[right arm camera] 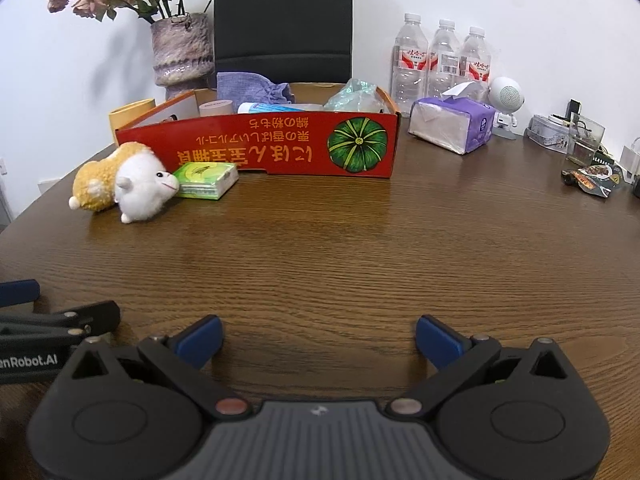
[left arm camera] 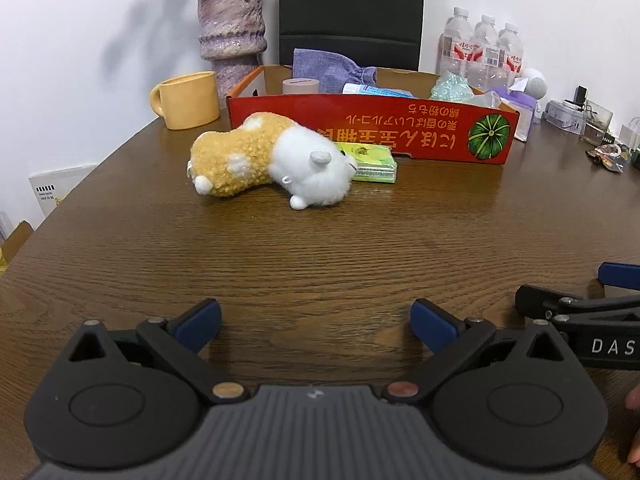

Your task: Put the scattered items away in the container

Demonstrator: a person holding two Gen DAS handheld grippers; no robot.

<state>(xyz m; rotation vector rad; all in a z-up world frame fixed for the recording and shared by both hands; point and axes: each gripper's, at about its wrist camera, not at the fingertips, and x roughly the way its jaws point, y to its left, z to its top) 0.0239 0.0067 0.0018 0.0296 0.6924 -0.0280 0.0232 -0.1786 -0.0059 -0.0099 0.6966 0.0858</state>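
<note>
A red cardboard box (left arm camera: 372, 128) (right arm camera: 260, 148) stands at the far side of the wooden table. It holds a purple cloth pouch (left arm camera: 328, 68), a roll of tape (left arm camera: 301, 86), a tube (left arm camera: 380, 91) and a clear bag (left arm camera: 452, 86). A tan and white plush toy (left arm camera: 268, 160) (right arm camera: 124, 182) lies on its side in front of the box. A green tissue pack (left arm camera: 372, 164) (right arm camera: 206, 180) lies beside it, touching its head. My left gripper (left arm camera: 316, 320) is open and empty near the table's front edge. My right gripper (right arm camera: 318, 338) is open and empty beside it.
A yellow mug (left arm camera: 188, 100) and a purple vase (left arm camera: 232, 32) stand left of the box. A black chair (left arm camera: 352, 12) is behind it. Water bottles (right arm camera: 440, 60), a purple tissue pack (right arm camera: 456, 124), a white speaker (right arm camera: 506, 98) and small items (right arm camera: 592, 176) sit on the right.
</note>
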